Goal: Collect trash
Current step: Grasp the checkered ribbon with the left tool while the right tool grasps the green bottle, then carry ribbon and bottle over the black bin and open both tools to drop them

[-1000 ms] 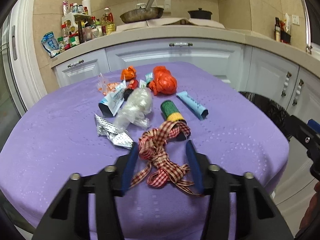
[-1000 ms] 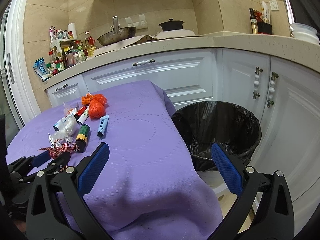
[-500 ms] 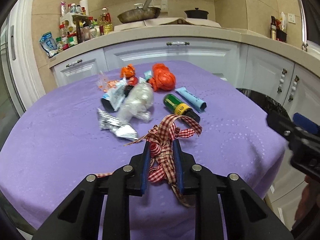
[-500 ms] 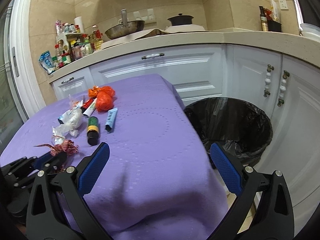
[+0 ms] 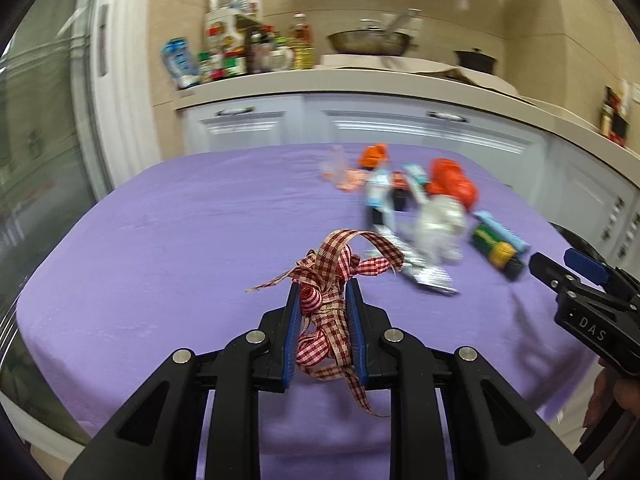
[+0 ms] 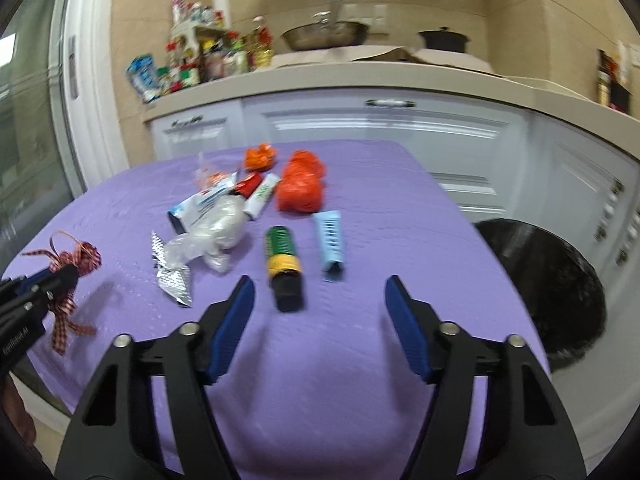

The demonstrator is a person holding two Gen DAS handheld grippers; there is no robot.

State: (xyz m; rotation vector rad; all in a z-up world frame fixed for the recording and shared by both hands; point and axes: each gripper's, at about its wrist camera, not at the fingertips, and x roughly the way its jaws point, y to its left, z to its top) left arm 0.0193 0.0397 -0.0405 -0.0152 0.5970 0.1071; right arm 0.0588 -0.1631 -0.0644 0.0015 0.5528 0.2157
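Note:
My left gripper (image 5: 323, 292) is shut on a red-and-white checked ribbon (image 5: 332, 268) and holds it above the purple table (image 5: 180, 240); the ribbon (image 6: 70, 264) also shows at the left of the right wrist view. My right gripper (image 6: 320, 288) is open and empty, just in front of a green bottle with a yellow band and black cap (image 6: 282, 260). Beside the bottle lie a light blue tube (image 6: 331, 242), an orange bag (image 6: 300, 188), a clear plastic bag (image 6: 216, 232) and a foil wrapper (image 6: 170, 276).
A bin lined with a black bag (image 6: 556, 280) stands off the table's right edge. White cabinets (image 6: 380, 128) and a counter with bottles, a pan (image 6: 324, 34) and a pot stand behind. More wrappers and tubes (image 6: 224, 196) lie at the far side of the pile.
My left gripper closed on the ribbon and lifted it, swinging left. My right gripper moved left from the bin side to over the table, near the green bottle.

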